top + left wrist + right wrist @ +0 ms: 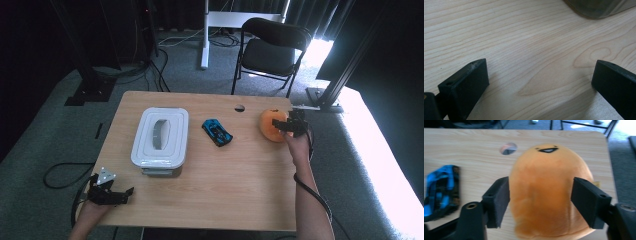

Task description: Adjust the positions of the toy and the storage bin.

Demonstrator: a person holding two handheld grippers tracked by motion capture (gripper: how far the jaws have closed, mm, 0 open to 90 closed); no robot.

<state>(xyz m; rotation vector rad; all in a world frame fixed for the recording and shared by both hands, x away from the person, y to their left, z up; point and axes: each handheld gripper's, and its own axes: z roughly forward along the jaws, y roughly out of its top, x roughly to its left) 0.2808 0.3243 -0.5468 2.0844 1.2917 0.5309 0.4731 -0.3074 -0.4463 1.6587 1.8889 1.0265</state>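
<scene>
**Item: orange plush toy** (549, 192), egg-shaped, small face stitched at its far end. Lies on the wooden table (220, 185) at the right far corner, near the edge. Between the jaws of the right tool (540, 202), which stand apart on either side of it; from the right gripper view the pads look to sit just at its flanks without pressing in, though the near side is blurred.

**Right tool:** spread, no grip on the toy.

**Left tool** (116, 192): at the near left corner, jaws wide over bare wood, nothing between them.

**Also on the table:** white lidded container (160, 137), left of centre; blue toy car (217, 132), between the container and the toy; a cable hole (239, 108) near the far edge.

**Risks, as I judge them:**
- The toy is soft and rounded; a shallow bite could squeeze it out forward.
- A sideways nudge could roll it off the nearby table edge.
- A swing towards the container could clip the car.
</scene>
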